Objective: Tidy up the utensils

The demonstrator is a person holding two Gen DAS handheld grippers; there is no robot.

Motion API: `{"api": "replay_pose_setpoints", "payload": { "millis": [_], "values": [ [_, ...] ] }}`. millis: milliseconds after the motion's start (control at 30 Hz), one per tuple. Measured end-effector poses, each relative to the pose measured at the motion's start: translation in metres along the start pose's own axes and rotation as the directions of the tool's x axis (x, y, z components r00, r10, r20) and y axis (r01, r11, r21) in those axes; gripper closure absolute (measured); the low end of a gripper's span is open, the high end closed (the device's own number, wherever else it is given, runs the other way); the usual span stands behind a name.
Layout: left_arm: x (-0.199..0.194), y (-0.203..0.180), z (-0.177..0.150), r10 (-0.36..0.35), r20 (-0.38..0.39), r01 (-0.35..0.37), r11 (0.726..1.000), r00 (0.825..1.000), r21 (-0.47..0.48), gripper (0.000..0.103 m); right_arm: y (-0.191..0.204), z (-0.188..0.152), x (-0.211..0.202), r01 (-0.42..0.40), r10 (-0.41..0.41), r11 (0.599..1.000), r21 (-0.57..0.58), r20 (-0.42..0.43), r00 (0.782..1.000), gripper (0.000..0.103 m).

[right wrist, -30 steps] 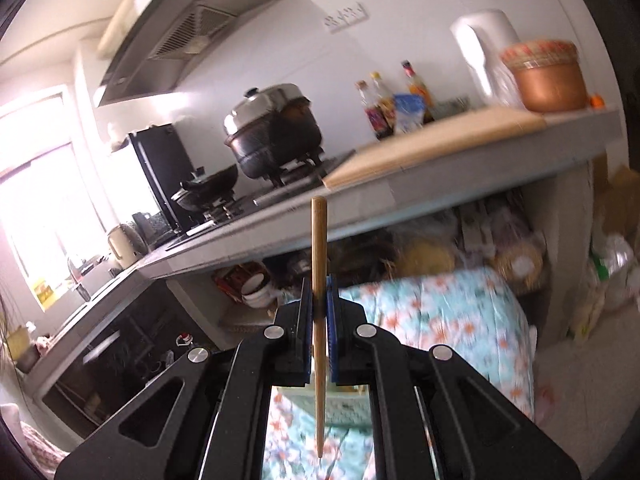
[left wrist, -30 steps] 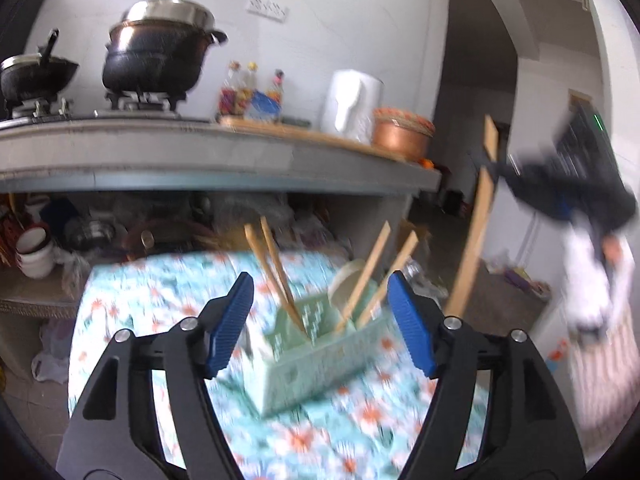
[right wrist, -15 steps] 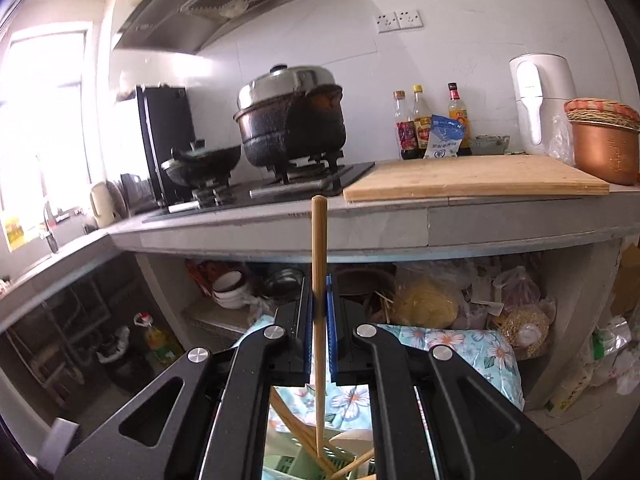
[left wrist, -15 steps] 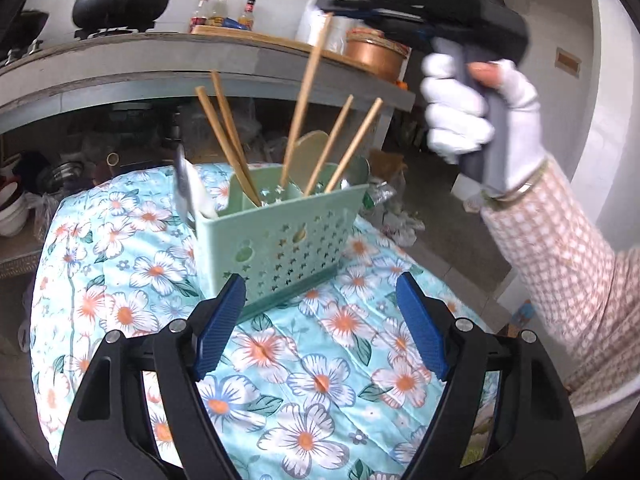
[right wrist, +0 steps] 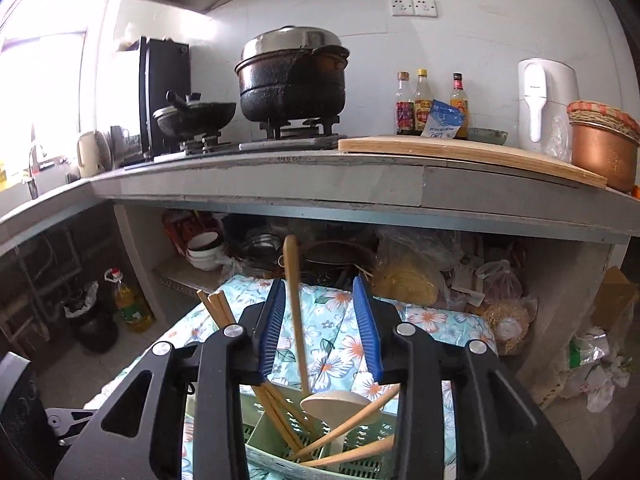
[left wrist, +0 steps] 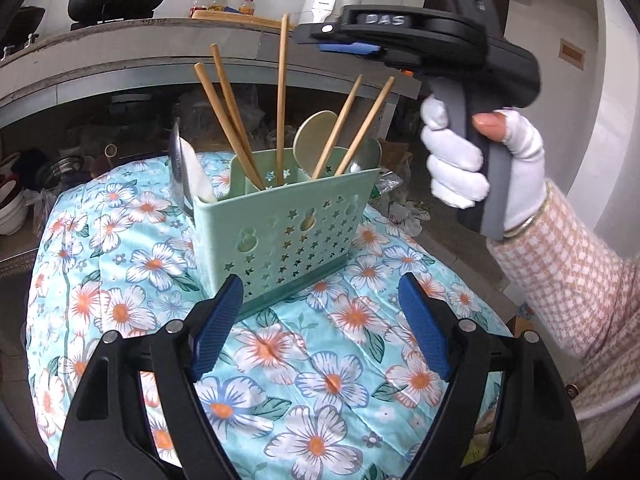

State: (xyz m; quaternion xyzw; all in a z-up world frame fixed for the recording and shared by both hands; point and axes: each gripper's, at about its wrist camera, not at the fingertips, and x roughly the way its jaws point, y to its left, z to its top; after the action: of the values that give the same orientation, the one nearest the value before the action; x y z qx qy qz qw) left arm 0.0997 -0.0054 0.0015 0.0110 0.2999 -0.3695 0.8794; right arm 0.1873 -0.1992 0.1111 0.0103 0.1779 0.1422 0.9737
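Wooden chopstick [left wrist: 282,100]: upright in middle compartment of green caddy [left wrist: 288,224], on floral cloth [left wrist: 280,352]. Right gripper [right wrist: 320,320]: jaws apart, straddling stick, gripping nothing. Left gripper [left wrist: 320,320]: spread, empty, just before caddy. Risk: snagging stick on withdrawal, tipping light caddy.

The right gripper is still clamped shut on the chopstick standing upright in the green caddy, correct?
Not quite. The right wrist view shows the right gripper open; its pads flank the chopstick without clamping it. The chopstick does stand upright in the green caddy.
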Motion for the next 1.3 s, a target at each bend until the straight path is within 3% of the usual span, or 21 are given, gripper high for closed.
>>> {"api": "replay_pose_setpoints", "payload": {
  "millis": [467, 600, 833, 933, 1067, 1300],
  "values": [
    [0.01, 0.03, 0.009, 0.066, -0.038, -0.069, 0.992, 0.997, -0.101, 0.015, -0.028, -0.034, -0.027, -0.065, 0.061, 0.962, 0.264, 0.025, 0.998, 0.051],
    [0.009, 0.032, 0.014, 0.115, -0.024, -0.117, 0.987, 0.993, -0.107, 0.013, -0.029, -0.038, -0.032, -0.069, 0.064, 0.959, 0.274, 0.027, 0.998, 0.049],
    [0.001, 0.019, 0.014, 0.212, 0.003, -0.21, 0.97, 0.977, -0.12, 0.009, -0.023, -0.032, -0.057, -0.1, 0.076, 0.964, 0.247, 0.104, 0.992, 0.031],
    [0.0, 0.011, 0.014, 0.264, -0.028, -0.266, 0.956, 0.964, -0.126, 0.008, -0.017, -0.037, -0.071, -0.098, 0.075, 0.969, 0.228, 0.107, 0.991, 0.024],
    [0.001, 0.005, 0.013, 0.304, -0.055, -0.308, 0.936, 0.951, -0.167, 0.008, -0.012, -0.059, -0.089, -0.064, 0.051, 0.973, 0.223, 0.062, 0.997, 0.013],
    [0.007, -0.015, 0.0, 0.317, -0.093, -0.33, 0.922, 0.944, -0.201, 0.008, -0.008, -0.115, -0.113, 0.079, -0.06, 0.979, 0.186, -0.106, 0.993, 0.006]
  ]
}}
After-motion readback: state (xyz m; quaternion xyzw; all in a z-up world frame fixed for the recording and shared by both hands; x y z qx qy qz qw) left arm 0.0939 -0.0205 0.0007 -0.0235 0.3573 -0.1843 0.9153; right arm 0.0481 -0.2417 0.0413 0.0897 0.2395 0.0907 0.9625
